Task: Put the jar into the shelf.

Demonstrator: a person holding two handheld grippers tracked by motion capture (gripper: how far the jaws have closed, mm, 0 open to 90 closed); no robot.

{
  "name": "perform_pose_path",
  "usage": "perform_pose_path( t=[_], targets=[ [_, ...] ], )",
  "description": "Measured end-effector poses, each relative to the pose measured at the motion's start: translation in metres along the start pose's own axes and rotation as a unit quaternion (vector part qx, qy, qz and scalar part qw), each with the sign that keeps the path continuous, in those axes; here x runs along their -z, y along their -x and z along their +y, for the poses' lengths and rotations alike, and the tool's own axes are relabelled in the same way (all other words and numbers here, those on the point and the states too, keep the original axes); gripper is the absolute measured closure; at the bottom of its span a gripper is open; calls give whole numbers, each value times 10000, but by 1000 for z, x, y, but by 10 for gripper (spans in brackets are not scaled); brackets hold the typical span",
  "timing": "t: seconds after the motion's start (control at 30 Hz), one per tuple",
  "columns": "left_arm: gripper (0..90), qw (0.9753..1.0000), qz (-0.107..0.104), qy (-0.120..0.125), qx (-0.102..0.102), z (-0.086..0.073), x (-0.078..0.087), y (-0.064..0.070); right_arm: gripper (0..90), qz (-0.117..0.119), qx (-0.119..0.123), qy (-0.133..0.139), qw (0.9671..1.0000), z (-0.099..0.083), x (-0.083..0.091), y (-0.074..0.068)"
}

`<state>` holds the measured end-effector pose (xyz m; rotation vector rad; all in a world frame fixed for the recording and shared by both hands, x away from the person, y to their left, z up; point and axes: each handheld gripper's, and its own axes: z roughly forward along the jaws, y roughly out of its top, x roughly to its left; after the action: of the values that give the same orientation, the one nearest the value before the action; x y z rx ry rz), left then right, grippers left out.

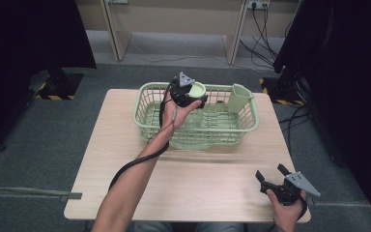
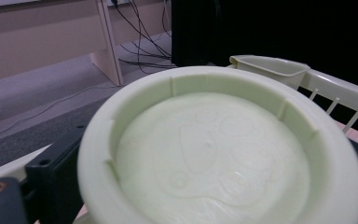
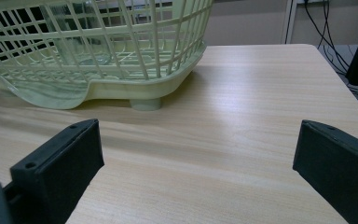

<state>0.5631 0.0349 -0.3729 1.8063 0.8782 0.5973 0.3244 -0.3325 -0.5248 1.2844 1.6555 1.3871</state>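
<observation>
Between the left gripper's (image 1: pixel 196 94) jaws sits one pale green round lid (image 2: pixel 219 154) — clamped, its ribbed hollow side facing the camera, held above the one green dish basket (image 1: pixel 147 118). The right gripper (image 1: pixel 271 177) — jaws spread, empty — rests over the table (image 1: pixel 198 181).

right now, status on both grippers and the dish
Left gripper shut on pale green dish, over the basket. Right gripper open, low over table. Nothing blocking.
</observation>
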Motion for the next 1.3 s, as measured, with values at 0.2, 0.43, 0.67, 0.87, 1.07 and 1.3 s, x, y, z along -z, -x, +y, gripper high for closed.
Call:
perform_pose_path(
  t=[0.2,0.43,0.67,0.87,1.07,1.3],
  targets=[
    [0,9999,73,89,-77,3,9,-2,14,4,-10,-6,10000,0,0,0],
    [0,9996,55,234,-145,2,24,1,14,-9,15,-4,10000,0,0,0],
    [0,9990,8,399,-220,-1,42,3,14,-15,11,-7,10000,0,0,-1],
    [0,9985,-18,516,-189,-9,54,1,14,-19,17,-12,10000,0,0,-1],
    [0,9979,-82,623,-138,-17,66,2,14,-22,14,-12,10000,0,0,-1],
    [0,9968,-77,771,-186,-26,83,5,14,-23,16,-9,10000,0,0,-1]
  ],
)
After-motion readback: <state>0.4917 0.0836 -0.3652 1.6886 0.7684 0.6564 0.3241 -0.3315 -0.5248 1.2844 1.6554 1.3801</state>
